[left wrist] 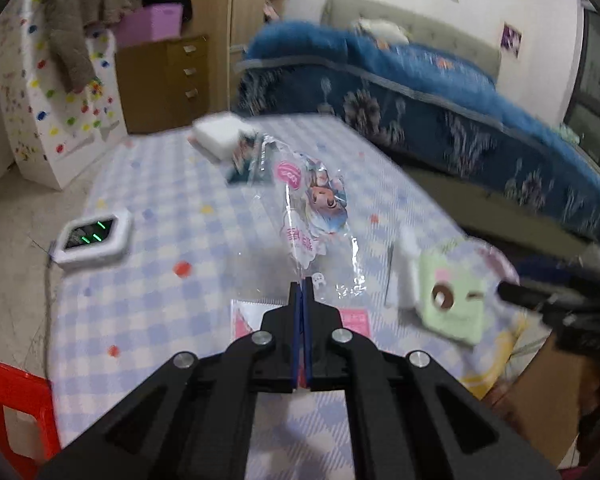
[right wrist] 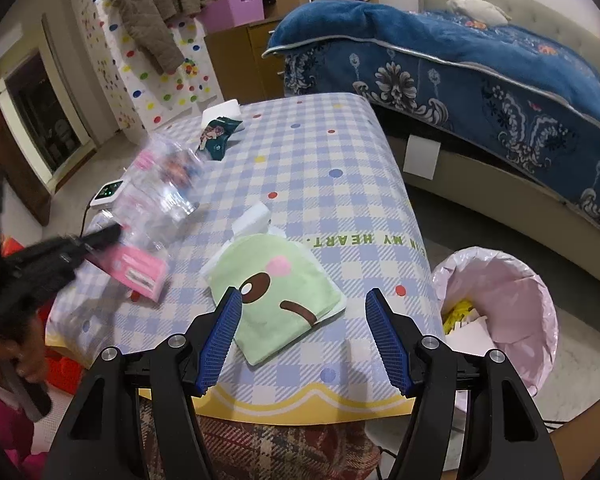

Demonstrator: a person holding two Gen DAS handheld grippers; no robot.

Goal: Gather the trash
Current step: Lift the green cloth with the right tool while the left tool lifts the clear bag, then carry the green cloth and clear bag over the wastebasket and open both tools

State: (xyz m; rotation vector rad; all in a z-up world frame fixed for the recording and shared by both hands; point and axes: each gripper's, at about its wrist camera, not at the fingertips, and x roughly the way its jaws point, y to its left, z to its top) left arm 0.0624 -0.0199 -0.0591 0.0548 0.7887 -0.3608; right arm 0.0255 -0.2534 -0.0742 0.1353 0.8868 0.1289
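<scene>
Left gripper (left wrist: 302, 282), lower centre of its view: jaws clamped on the edge of a clear printed wrapper (left wrist: 312, 208), lifted off the checked table (left wrist: 148, 280). Right gripper (right wrist: 304, 300), lower centre: jaws apart above a green pouch (right wrist: 284, 304). Pink-lined bin (right wrist: 512, 296), lower right.

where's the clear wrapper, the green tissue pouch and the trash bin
clear cartoon-print wrapper (left wrist: 320, 200), left wrist view, on the printed face
green tissue pouch (right wrist: 278, 300), right wrist view, on its front panel
pink-lined trash bin (right wrist: 516, 280), right wrist view, on the inner liner
</scene>
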